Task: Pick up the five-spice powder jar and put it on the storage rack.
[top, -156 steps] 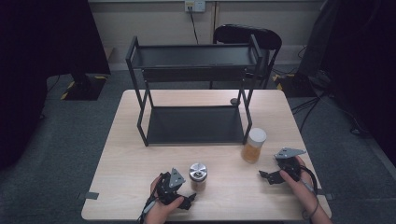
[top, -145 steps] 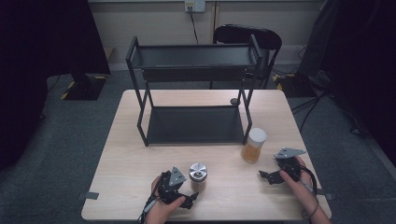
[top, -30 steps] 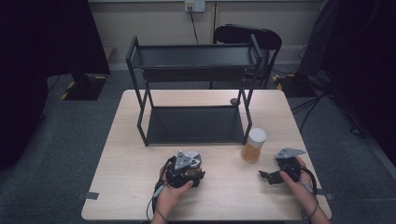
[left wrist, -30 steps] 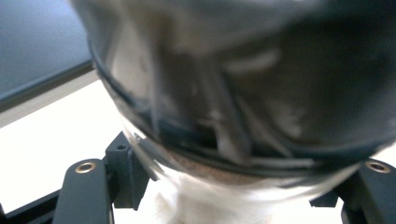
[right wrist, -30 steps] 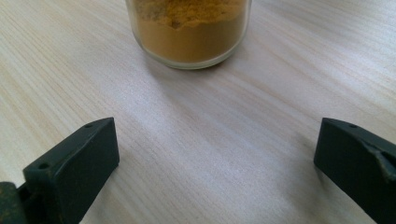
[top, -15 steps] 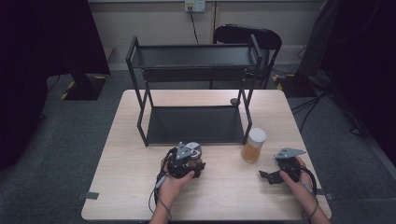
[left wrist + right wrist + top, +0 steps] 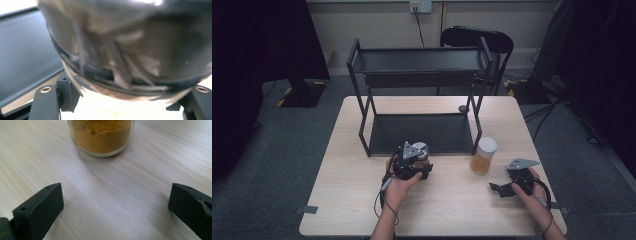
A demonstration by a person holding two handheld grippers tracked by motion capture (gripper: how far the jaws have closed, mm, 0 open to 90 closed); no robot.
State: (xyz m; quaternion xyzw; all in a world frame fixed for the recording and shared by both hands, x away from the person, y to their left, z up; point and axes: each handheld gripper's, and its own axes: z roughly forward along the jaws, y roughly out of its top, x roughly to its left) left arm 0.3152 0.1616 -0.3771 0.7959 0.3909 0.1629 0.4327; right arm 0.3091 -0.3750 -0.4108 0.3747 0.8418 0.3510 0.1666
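A person's left tool (image 7: 413, 162) is clenched on a small glass jar with a metal lid (image 7: 420, 149), carried just clear of the table (image 7: 337, 190) at the front edge of a black two-tier rack (image 7: 422, 132). In the left gripper view the jar (image 7: 130, 50) sits squarely between the black jaws, its rounded wall blurred and its dark contents hard to name. Rigid, smooth and breakable, it looks light but liable to slip, so a grip across the body below the lid seems the safest. The lid is partly masked by the tool's grey plate. The right tool (image 7: 512, 185) rests released on the table, jaws wide, with a jar of orange powder (image 7: 101, 136) ahead of it, its top cut off in the right gripper view.
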